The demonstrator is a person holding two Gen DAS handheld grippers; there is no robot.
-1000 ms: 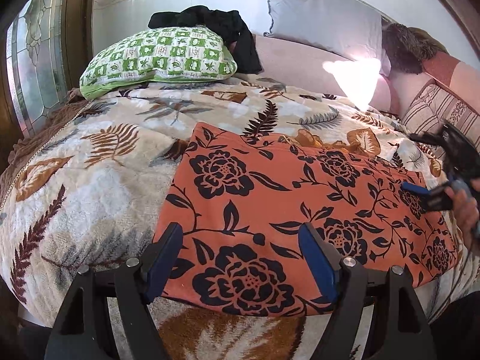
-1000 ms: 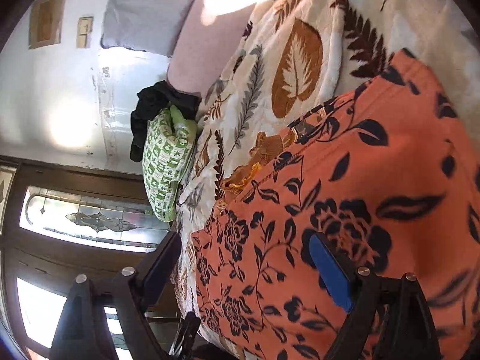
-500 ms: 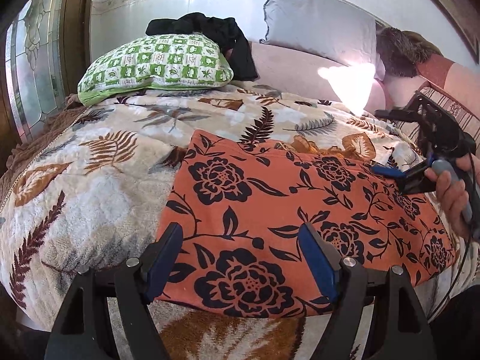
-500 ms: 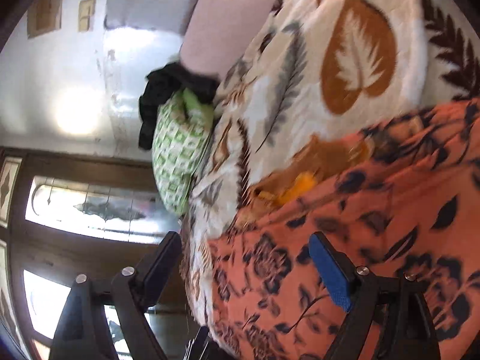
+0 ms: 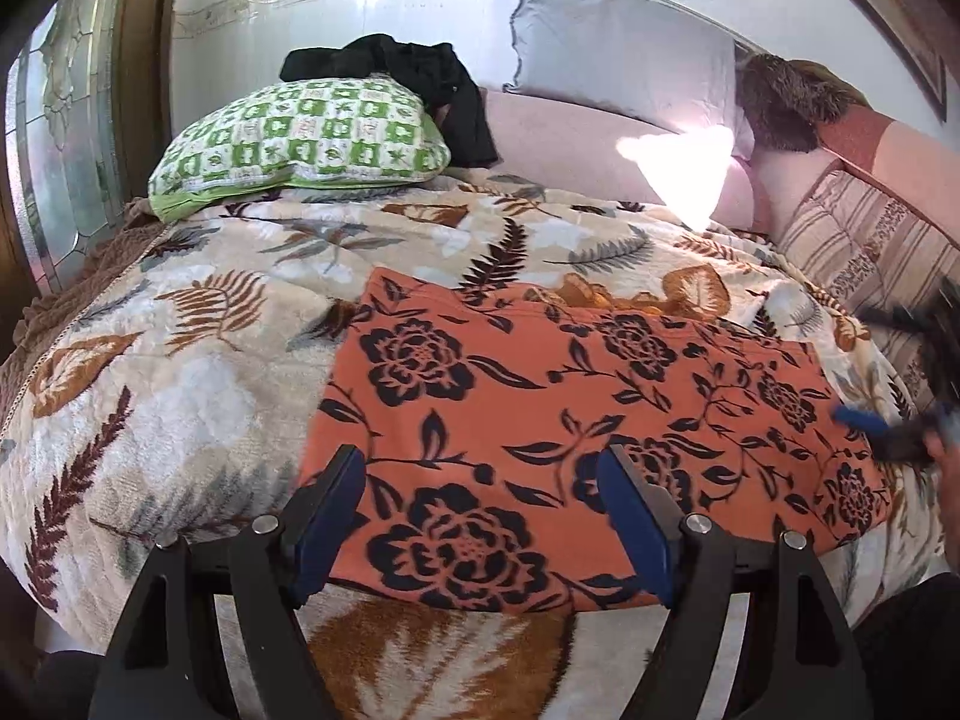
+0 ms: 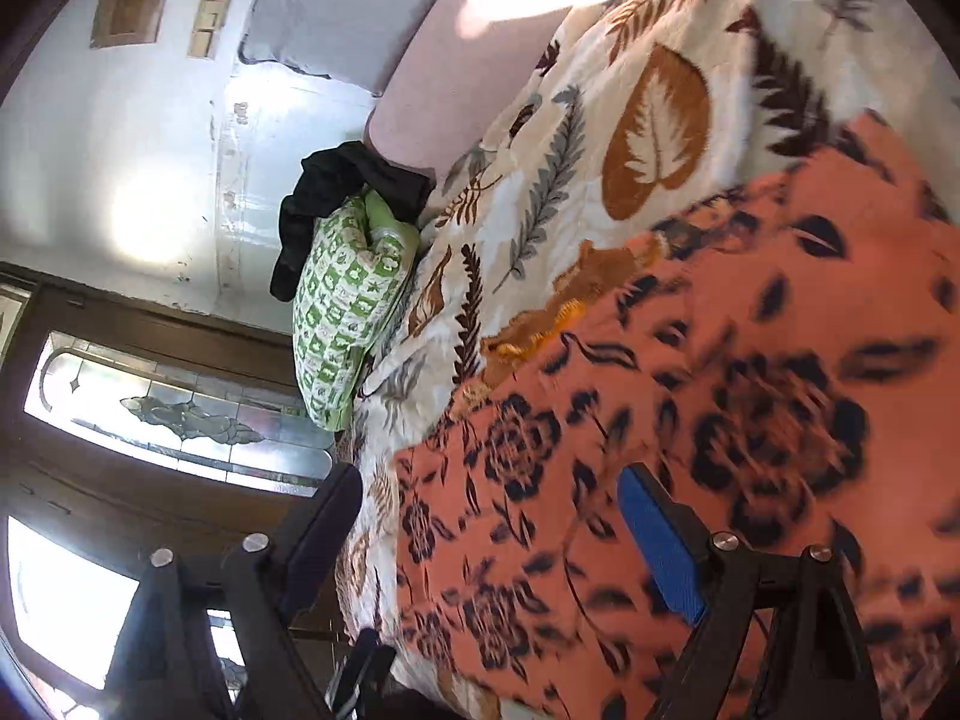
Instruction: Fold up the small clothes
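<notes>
My left fingers (image 5: 480, 516) stand apart, empty, over the near hem of the orange floral garment (image 5: 570, 420), which lies flat on the bed (image 5: 180, 360), long axis crosswise. My right fingers (image 6: 486, 540), also spread, seem nearest its right edge, though blurred.
</notes>
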